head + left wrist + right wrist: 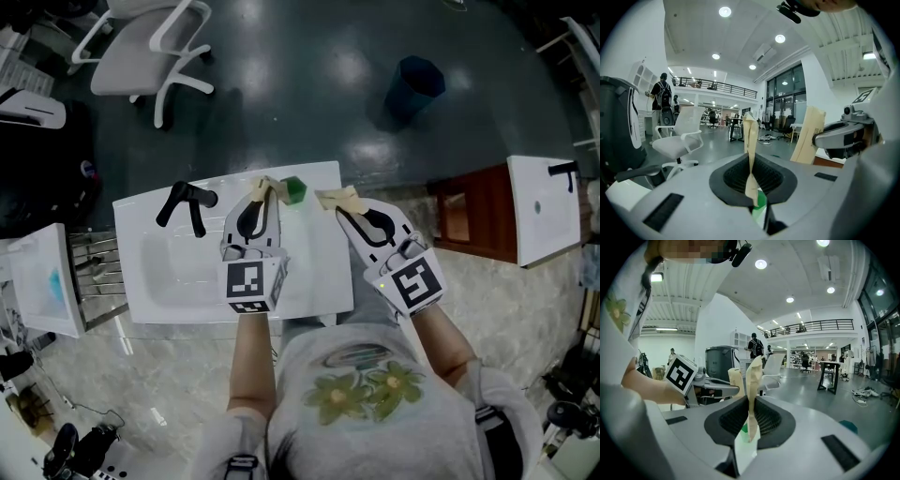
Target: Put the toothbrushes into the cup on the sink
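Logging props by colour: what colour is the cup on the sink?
The cup is green, clearest in the head view.

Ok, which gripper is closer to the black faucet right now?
Left. The left gripper sits just right of the faucet over the sink; the right gripper is farther right, beyond the green cup.

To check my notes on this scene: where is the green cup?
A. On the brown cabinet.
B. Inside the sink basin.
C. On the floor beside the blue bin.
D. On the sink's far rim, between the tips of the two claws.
D: the head view shows the green cup on the far rim of the sink, between the left claw and the right claw.
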Motion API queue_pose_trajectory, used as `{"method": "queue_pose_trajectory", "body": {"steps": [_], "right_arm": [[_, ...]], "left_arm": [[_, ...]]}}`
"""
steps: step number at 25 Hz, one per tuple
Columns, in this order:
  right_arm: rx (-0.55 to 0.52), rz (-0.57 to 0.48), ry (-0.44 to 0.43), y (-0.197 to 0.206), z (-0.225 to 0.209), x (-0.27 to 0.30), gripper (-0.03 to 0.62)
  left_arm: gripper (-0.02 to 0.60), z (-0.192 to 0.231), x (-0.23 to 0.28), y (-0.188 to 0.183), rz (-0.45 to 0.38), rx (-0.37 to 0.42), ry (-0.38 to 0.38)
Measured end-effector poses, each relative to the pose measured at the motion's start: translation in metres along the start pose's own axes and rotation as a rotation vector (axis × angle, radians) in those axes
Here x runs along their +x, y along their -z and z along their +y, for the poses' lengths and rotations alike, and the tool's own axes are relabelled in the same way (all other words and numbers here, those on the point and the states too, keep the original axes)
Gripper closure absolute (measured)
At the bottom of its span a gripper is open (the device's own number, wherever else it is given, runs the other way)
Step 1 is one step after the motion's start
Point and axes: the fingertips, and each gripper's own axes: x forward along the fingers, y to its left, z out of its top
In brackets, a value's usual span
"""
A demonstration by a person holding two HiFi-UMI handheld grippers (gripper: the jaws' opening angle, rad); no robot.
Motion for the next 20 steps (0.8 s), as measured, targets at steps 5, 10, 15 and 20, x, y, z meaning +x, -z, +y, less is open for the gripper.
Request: {"method": "queue_pose_trajectory", "body": {"steps": [5, 10, 15, 20], "right_arm": [[-0.025, 0.005, -0.004, -0.002, -0.001, 0.002, 0.531], [-0.028, 0.014, -0.006, 0.0, -0.001, 0.003, 0.531], [-0.029, 0.013, -0.007, -0.001, -0.001, 0.005, 0.53], [-0.028, 0.011, -0.005, -0.002, 0.001, 0.005, 0.53]], "left_arm": [[0.551, 0.004, 0.005, 0.008, 0.003, -0.008, -0.01], [0.551, 0.006, 0.01, 0.017, 0.007, -0.024, -0.021], [0.551, 0.007, 0.013, 0.024, 0.011, -0.031, -0.027], [0.551, 0.007, 0.016, 0.038, 0.035, -0.028, -0.025]]}}
